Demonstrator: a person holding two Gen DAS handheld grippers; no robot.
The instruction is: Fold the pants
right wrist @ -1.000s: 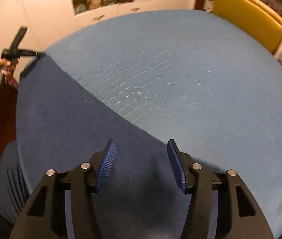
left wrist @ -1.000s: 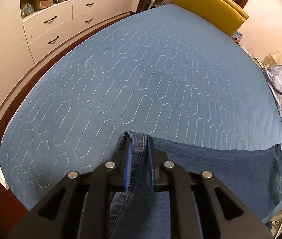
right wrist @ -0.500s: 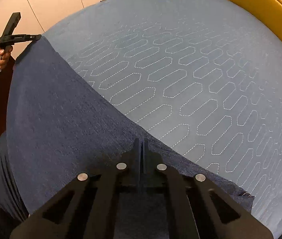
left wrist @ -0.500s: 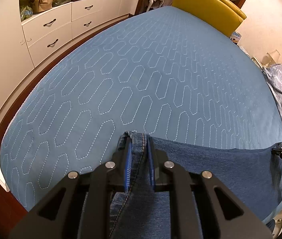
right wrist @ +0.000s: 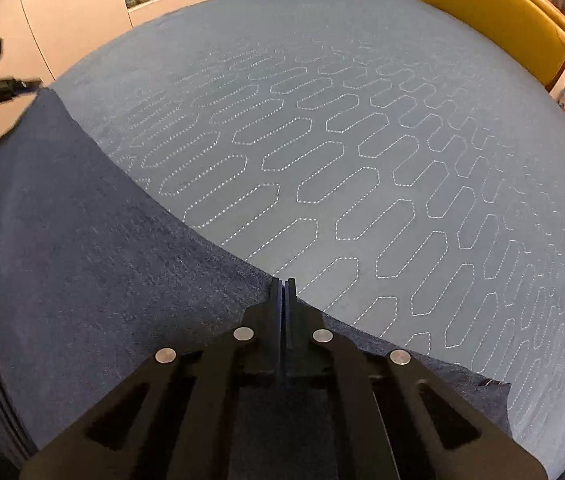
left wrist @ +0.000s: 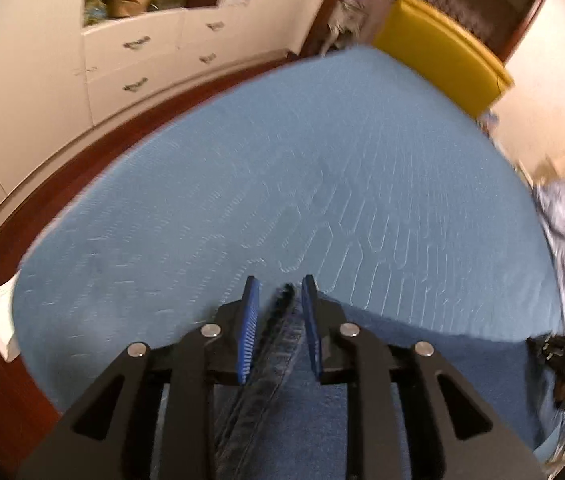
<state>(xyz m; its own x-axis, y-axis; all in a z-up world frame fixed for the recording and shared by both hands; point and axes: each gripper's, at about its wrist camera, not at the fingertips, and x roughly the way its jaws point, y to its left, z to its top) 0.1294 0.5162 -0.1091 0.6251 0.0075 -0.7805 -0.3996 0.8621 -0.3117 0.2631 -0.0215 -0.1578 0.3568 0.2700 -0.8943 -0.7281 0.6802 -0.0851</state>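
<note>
Left gripper (left wrist: 280, 300) fingers (left wrist: 251, 320) now parted off the pants (left wrist: 278, 344) waistband, view tilted upward.

Pants (right wrist: 82, 248) on bed (right wrist: 362, 128)

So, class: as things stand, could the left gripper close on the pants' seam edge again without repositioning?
Probably yes. The left gripper is open with the pants edge lying between its blue fingers, nothing blocking. The right gripper is shut on the opposite edge.

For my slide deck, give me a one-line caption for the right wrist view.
Right gripper clamped on the edge of dark denim pants spread over a quilted blue bedspread.
</note>
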